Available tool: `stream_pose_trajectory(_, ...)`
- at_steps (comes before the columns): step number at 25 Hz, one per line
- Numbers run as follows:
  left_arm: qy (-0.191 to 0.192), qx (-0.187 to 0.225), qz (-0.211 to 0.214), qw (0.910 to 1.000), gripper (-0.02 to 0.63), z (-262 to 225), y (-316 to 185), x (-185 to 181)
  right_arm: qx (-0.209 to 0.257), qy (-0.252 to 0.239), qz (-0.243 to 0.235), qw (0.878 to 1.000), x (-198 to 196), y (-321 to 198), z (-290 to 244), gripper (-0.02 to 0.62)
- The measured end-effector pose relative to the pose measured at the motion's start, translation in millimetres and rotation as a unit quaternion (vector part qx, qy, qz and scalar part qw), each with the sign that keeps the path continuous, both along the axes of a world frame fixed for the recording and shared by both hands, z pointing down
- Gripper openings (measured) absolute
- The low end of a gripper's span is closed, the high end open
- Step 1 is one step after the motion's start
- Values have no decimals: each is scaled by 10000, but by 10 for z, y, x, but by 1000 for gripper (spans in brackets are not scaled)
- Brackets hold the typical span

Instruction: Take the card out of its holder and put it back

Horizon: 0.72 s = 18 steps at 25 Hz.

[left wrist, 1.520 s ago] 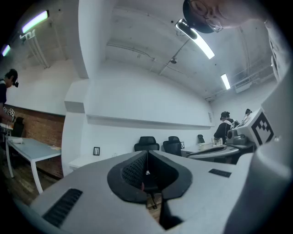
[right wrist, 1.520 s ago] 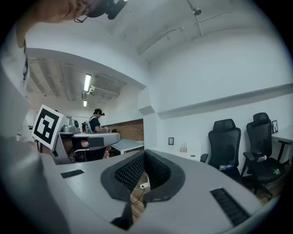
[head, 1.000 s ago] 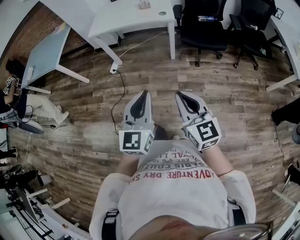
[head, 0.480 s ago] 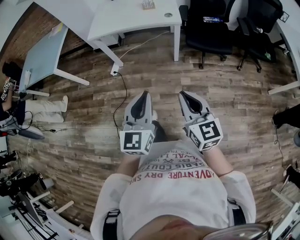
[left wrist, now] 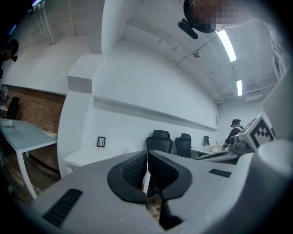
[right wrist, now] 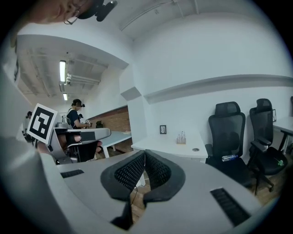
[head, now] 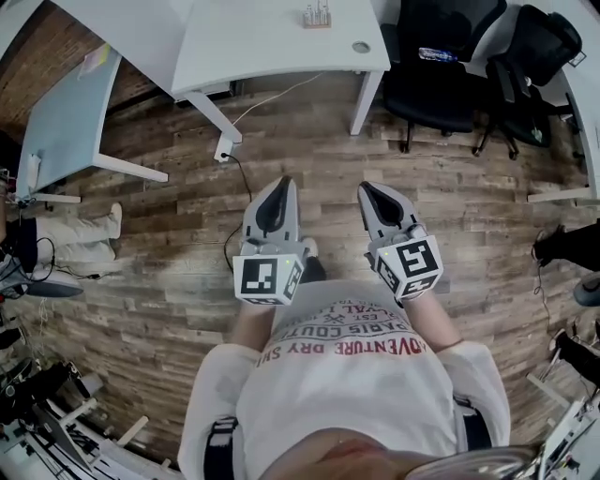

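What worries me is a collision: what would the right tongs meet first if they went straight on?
The shut right tongs point at the white desk, likely its near edge or leg; only floor lies between, though depth is unclear.

2 claws: left claw [head: 287, 184], right claw [head: 365, 188]; 2 blk chairs [head: 429, 70]; 1 wht desk [head: 267, 42]; 1 card holder [head: 317, 15].

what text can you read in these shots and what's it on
"ADVENTURE DRY SU": white shirt, upside down in the head view, end cut off.
"PARIS COUT": same shirt, end hidden.
Other shirt lines: too blurred to read.
Small dark frame: too small to read.
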<state>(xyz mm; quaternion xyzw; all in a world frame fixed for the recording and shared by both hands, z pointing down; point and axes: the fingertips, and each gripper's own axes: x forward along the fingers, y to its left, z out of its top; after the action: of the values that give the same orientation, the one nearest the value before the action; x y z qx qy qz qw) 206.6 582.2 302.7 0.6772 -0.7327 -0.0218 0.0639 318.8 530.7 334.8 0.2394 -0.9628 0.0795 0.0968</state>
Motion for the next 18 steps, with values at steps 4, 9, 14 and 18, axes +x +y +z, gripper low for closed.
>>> stream_pose_trajectory(4,187,-18,-122,9997,28,82,-158,-688,45,95,-164,9998,-655,-172,22,25)
stream_pose_trajectory(9,-145,-57,-56,9999,28,52,-386,-1245,-91,-36,-108,9999,-1233,-400,-6,26)
stream_pose_trajectory(14,-2,-61,-92,9999,28,108,-624,-1555,12,-38,-116,9999,-1551,-690,-17,26)
stream_pose_trajectory(18,75,-106,-265,9996,28,205,-892,-1720,20,31,-110,9999,-1638,-1062,71,26)
